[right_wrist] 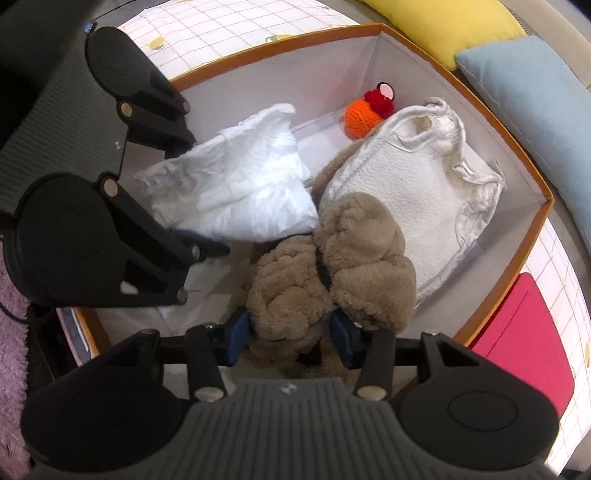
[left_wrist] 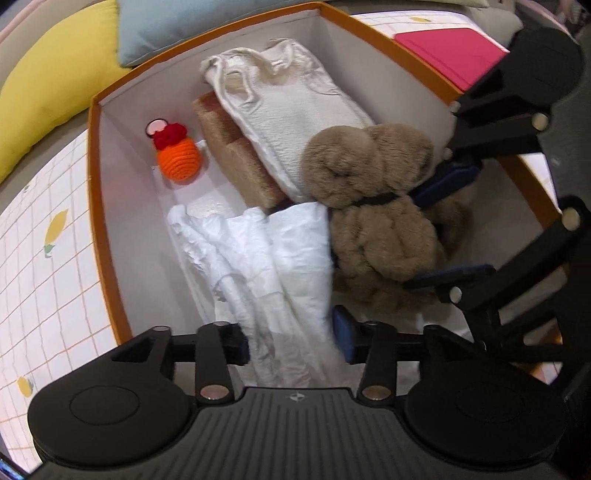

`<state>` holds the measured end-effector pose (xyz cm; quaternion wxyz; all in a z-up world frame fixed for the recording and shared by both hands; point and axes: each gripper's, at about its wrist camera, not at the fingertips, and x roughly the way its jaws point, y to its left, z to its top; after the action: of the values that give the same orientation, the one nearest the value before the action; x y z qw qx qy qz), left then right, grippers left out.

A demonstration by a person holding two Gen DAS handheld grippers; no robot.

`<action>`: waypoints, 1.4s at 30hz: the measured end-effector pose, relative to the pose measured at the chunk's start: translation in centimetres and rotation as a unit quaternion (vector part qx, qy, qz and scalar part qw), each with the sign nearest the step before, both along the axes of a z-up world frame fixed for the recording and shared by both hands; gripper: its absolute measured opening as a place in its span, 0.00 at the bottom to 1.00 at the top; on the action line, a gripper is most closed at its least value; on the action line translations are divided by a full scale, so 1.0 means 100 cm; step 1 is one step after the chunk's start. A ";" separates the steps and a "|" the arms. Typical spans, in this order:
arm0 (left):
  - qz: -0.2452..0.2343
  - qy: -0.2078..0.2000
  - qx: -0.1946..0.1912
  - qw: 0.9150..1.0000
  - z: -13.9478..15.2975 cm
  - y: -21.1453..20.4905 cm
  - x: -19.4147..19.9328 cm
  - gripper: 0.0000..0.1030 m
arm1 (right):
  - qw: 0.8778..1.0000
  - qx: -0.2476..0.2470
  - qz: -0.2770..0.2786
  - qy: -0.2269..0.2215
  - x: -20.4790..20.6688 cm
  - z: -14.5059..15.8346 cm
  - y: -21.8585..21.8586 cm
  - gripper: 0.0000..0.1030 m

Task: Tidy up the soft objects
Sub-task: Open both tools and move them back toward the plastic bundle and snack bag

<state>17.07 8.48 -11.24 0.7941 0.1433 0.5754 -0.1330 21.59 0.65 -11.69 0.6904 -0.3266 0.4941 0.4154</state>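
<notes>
Down inside the orange-rimmed box (right_wrist: pixel 517 173) we've got both grippers pointing steeply at the floor of it; the right gripper (right_wrist: pixel 291 338) has its blue pads either side of the fluffy brown plush (right_wrist: pixel 328 266), but the pads look slack, not squeezing, so we'd call it let go; the left gripper (left_wrist: pixel 291 341) is spread too, hanging over the near end of the crinkly white cloth (left_wrist: pixel 266 254), nothing pinched between its pads as far as we can see; in the left wrist view the plush lies at the right of the box, touching the white cloth on its left; just beyond it a cream ribbed garment (left_wrist: pixel 291 122) lies on top of a tan folded textile (left_wrist: pixel 232 155); far left corner has a little orange crochet ball (left_wrist: pixel 179 158) with a red top; outside the box, a checked sheet (left_wrist: pixel 40 258) with lemon prints, a yellow cushion (left_wrist: pixel 51 85), a pale blue cushion (left_wrist: pixel 192 26) and a pink flat thing (left_wrist: pixel 450 55).
</notes>
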 end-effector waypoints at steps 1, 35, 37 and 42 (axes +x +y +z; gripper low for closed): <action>-0.003 -0.001 -0.001 1.000 0.001 0.000 -0.001 0.58 | 1.000 0.001 0.002 0.000 -0.001 0.002 -0.001 0.47; 0.067 -0.230 -0.195 0.951 0.078 -0.050 -0.091 0.63 | 0.906 0.238 -0.322 -0.138 -0.117 0.079 -0.172 0.57; 0.056 -0.226 -0.204 0.951 0.076 -0.063 -0.089 0.62 | 0.894 0.231 -0.354 -0.146 -0.125 0.071 -0.191 0.57; 0.009 -0.219 -0.190 0.957 0.076 -0.096 -0.076 0.61 | 0.872 0.209 -0.414 -0.156 -0.124 0.056 -0.230 0.57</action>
<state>9.49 -1.12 -3.61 0.9145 0.0103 0.3525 -0.1980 9.16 -22.35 -6.12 0.9195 -0.0008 0.3714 0.1292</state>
